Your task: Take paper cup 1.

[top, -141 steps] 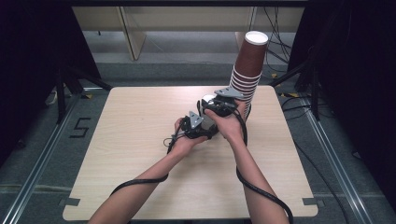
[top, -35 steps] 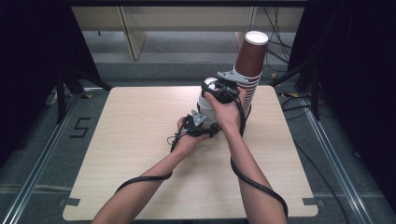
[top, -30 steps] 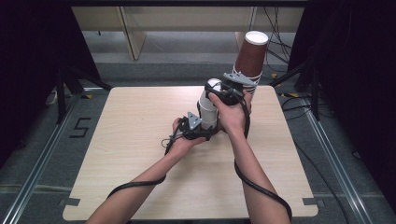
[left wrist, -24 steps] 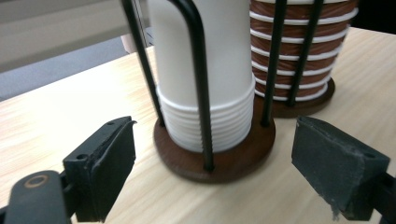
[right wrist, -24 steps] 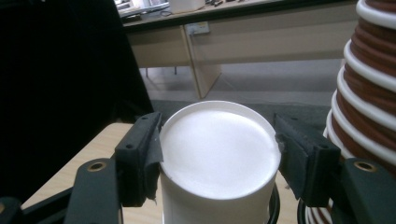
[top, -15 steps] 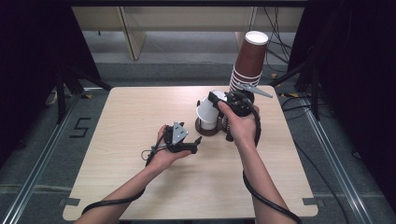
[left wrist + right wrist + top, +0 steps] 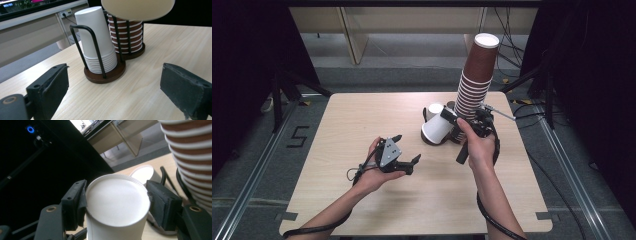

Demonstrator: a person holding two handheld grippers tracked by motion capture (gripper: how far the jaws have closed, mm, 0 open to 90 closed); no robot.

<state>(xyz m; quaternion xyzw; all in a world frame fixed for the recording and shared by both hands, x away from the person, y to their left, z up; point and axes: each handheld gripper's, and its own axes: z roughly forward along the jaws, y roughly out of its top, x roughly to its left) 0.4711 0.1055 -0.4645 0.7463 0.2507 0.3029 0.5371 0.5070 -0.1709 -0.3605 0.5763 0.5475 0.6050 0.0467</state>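
Observation:
My right gripper (image 7: 451,120) is shut on a white paper cup (image 7: 434,132), held tilted just above the table beside the cup holders. In the right gripper view the cup (image 7: 116,207) sits between both pads with a round end towards the camera. A short stack of white cups (image 7: 98,42) stands in a wire holder, and a tall stack of brown cups (image 7: 474,80) rises behind it. My left gripper (image 7: 408,148) is at the left, apart from the cups. Its jaws have just been opening and nothing is between them (image 7: 115,92).
The two holders have round dark bases (image 7: 105,75) and black wire posts, and stand at the table's (image 7: 362,115) far right. A cable trails from each gripper. Black stands and floor rails flank the table.
The left hand has drawn away from the holders, to the left and towards the near edge, with its jaws wider. The right hand has come down and forward with the white cup.

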